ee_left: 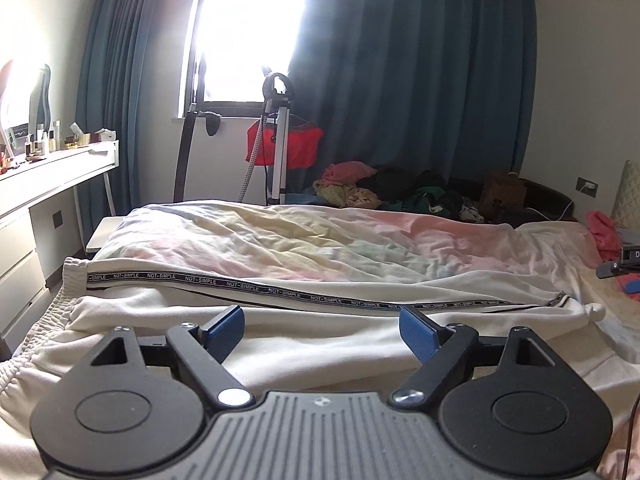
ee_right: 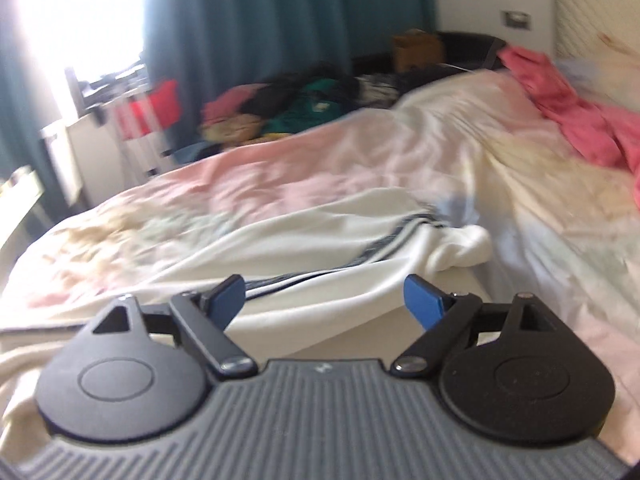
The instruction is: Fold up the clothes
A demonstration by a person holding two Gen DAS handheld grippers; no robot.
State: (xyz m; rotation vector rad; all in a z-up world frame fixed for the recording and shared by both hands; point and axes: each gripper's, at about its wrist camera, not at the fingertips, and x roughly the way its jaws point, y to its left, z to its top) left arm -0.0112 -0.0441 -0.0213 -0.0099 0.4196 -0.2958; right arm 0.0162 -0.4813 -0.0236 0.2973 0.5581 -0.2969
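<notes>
- The bed (ee_left: 360, 236), under a pale, crumpled cover of pink and yellow, fills the middle of both views.
- Dark blue curtains (ee_left: 420, 72) hang across the top of the left wrist view, with a bright window (ee_left: 248, 28) between them.
- The white trousers (ee_left: 280, 300) lie flat across the lower half of the left wrist view, waistband at the left edge, a black lettered stripe running toward the right; in the blurred right wrist view the trousers (ee_right: 340, 248) lie at centre, the leg end bunched toward the right.
- A heap of clothes (ee_left: 384, 190) sits at mid-right beyond the bed.
- A pink garment (ee_right: 580, 120) lies at the upper right of the right wrist view.
- The left gripper (ee_left: 322, 330) hangs just above the trousers, blue pads spread wide, holding nothing.
- The right gripper (ee_right: 324, 300) is likewise spread wide over the trousers, empty.
</notes>
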